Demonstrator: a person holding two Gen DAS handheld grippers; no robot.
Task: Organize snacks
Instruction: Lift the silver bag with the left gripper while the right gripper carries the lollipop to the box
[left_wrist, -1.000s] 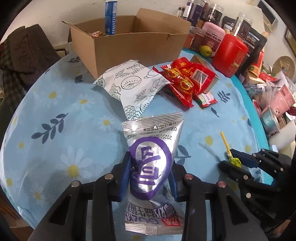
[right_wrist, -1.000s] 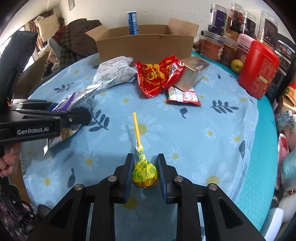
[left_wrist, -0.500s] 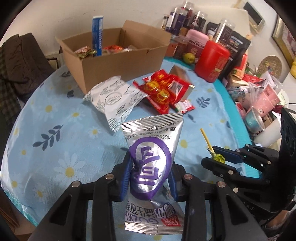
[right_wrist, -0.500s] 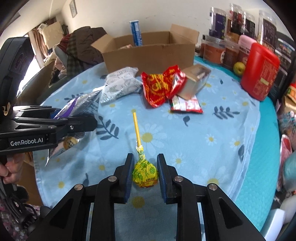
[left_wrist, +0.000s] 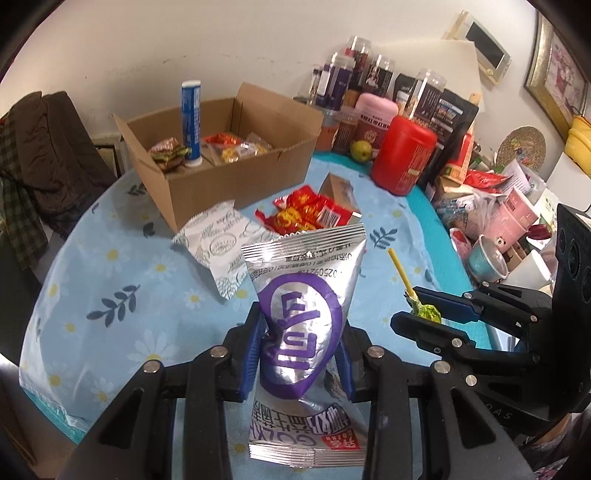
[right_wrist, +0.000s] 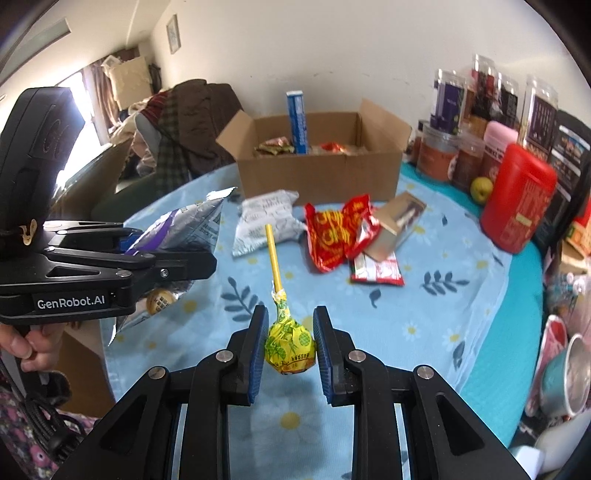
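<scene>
The left gripper (left_wrist: 301, 354) pinches a silver-and-purple snack bag (left_wrist: 304, 321) above the flowered tablecloth (left_wrist: 122, 280); the right gripper (right_wrist: 290, 349) clamps a yellow-wrapped lollipop (right_wrist: 289, 347); the cardboard box (right_wrist: 317, 173) stands beyond.

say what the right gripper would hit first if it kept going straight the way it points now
Probably the flowered tablecloth, just short of the red snack bag. The right gripper, shut on the lollipop, tilts down toward that bare patch; depth is hard to judge, so the bag might come first.

Both wrist views tilt down, sharing the table (left_wrist: 122, 266) and, slightly blurred, box (right_wrist: 317, 173).
</scene>
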